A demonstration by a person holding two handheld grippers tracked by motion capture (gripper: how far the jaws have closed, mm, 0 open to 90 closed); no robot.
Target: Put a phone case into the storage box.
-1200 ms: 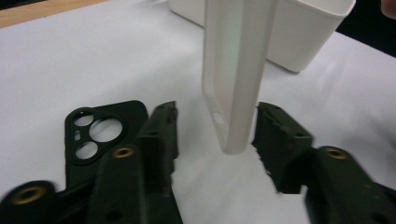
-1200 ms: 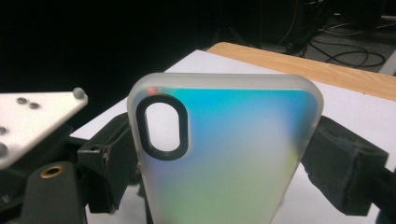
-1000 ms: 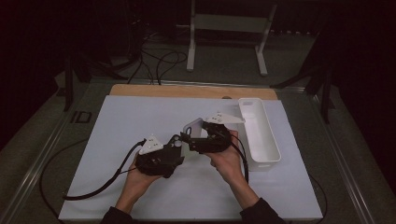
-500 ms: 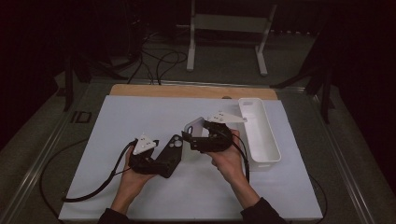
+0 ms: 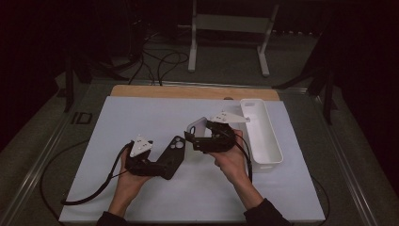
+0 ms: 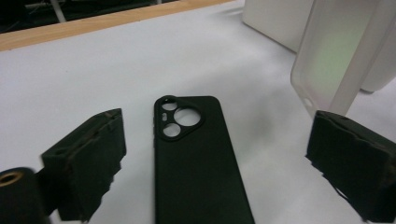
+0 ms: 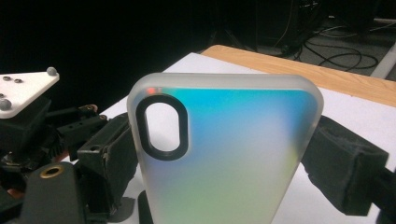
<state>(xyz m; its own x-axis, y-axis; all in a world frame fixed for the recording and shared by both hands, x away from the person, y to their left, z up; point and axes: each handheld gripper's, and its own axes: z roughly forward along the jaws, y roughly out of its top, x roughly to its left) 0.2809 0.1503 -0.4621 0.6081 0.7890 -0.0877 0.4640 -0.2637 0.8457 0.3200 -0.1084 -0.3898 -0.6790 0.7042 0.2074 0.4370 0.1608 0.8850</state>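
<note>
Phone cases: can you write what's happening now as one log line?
left tongs: just opened, apart from black case flat on mat | right tongs: shut on clear case, upright | bin: right

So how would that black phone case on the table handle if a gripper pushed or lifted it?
The black phone case lies flat, so it would probably slide, not tip. It looks thin, so likely light and somewhat bendy. Its matte surface may grip fairly well.
</note>
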